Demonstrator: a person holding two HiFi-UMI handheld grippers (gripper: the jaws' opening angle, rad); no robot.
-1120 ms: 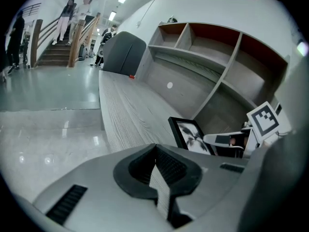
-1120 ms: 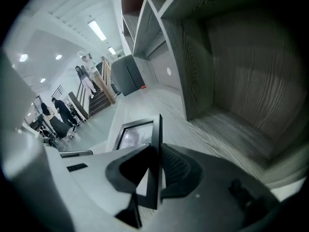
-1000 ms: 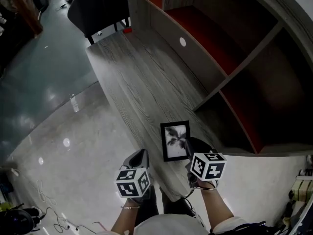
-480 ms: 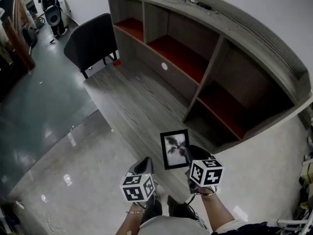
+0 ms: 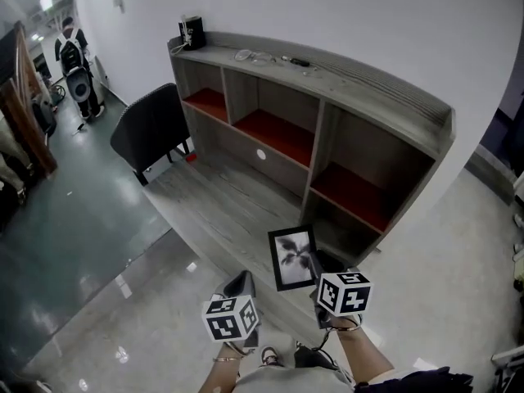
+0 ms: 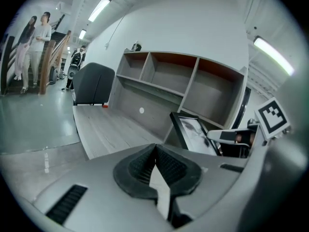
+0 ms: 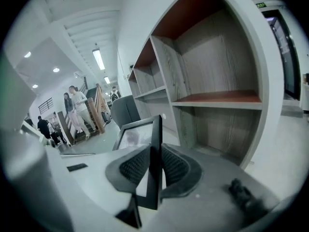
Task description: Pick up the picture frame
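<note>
Clamping a slim, black, rectangular picture frame (image 7: 137, 131) by its edge, the right gripper (image 7: 155, 150) shows ribbed jaws; the left gripper (image 6: 155, 151) has its jaws pressed together, empty.

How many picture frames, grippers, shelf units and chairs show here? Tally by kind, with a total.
picture frame: 1
grippers: 2, the left gripper and the right gripper
shelf unit: 1
chair: 1
total: 5

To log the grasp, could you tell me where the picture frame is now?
Head view, low centre: the picture frame is clamped by its right edge in the right gripper, in front of the rightmost bay of the shelf unit.
</note>
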